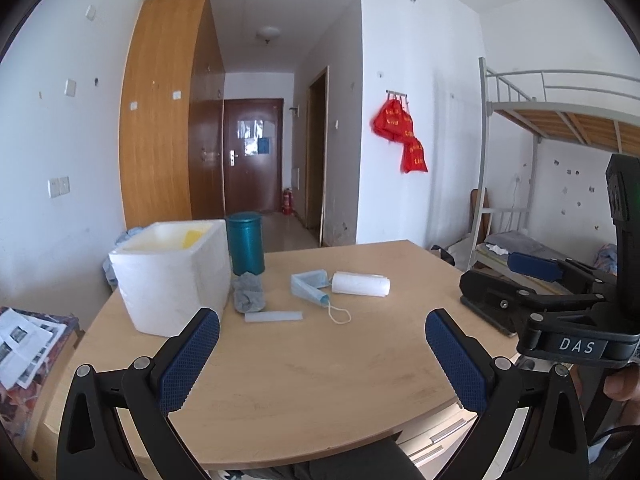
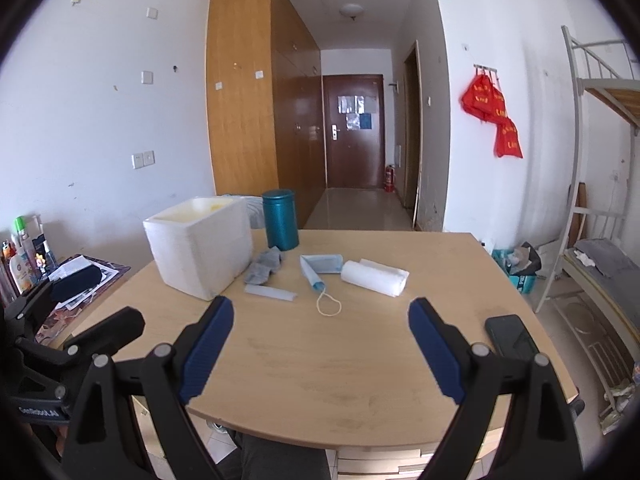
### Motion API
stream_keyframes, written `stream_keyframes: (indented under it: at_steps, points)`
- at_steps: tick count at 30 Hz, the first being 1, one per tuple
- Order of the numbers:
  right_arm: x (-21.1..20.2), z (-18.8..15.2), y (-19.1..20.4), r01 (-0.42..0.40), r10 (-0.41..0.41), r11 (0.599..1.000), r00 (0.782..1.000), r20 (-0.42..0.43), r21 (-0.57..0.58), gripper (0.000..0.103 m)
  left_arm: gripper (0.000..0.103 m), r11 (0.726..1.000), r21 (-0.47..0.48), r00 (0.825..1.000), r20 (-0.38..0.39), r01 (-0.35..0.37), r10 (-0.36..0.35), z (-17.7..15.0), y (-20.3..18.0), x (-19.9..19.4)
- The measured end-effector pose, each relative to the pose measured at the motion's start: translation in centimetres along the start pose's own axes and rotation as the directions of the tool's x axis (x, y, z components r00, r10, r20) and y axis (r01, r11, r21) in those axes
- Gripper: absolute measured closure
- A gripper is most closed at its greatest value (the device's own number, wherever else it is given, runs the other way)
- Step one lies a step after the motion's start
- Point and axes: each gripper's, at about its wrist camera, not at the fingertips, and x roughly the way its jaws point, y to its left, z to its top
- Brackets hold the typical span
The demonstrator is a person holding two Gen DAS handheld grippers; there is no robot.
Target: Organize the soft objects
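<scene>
We see both hand-held grippers, left [image 1: 322, 354] and right [image 2: 320, 346], wide and empty above the table [image 2: 320, 380], grey sock [image 2: 264, 267] beside white foam box [image 2: 200, 248], blue mask [image 2: 320, 266] right of it

**What is on my table**

I see a light wooden table [image 2: 360, 380] with a round front edge. A white foam box [image 2: 200, 244] sits on it at the back left. Just beside the box stands a teal can [image 2: 280, 220]. A crumpled gray sock [image 2: 264, 268] lies in front of the can, touching the box in the left view. Near the sock lies a small clear plastic strip [image 2: 270, 293]. In the middle is a folded blue face mask [image 2: 318, 268] with its white loop on the wood. Beside it lies a white roll [image 2: 374, 277]. A black phone [image 2: 512, 336] lies near the right edge.
</scene>
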Motion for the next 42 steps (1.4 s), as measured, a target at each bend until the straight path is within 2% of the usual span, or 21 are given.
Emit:
stream_keyframes:
  at_steps: [7,23,28,42]
  points:
    - [2.7,0.5,-1.5,0.001,0.000,1.000,0.999,-0.040,0.004,0.011,0.000,1.000,-0.007,0.999,-0.044,-0.002,0.002,0.4,0.5,3.7]
    - [9.1,2.6,-4.2,0.017,-0.016,1.000,0.992,-0.127,0.007,0.011,0.000,1.000,-0.028,0.996,-0.089,-0.011,0.009,3.1,2.1,10.2]
    - [11.5,2.9,-5.4,0.024,-0.019,0.999,0.986,-0.164,0.025,0.011,0.000,0.999,-0.031,0.992,-0.120,-0.030,0.026,3.9,2.8,12.9]
    - [17.3,3.6,-7.6,0.039,-0.033,0.999,0.969,-0.246,0.018,0.011,0.000,0.999,-0.046,0.978,-0.210,-0.011,0.001,4.3,3.5,21.1]
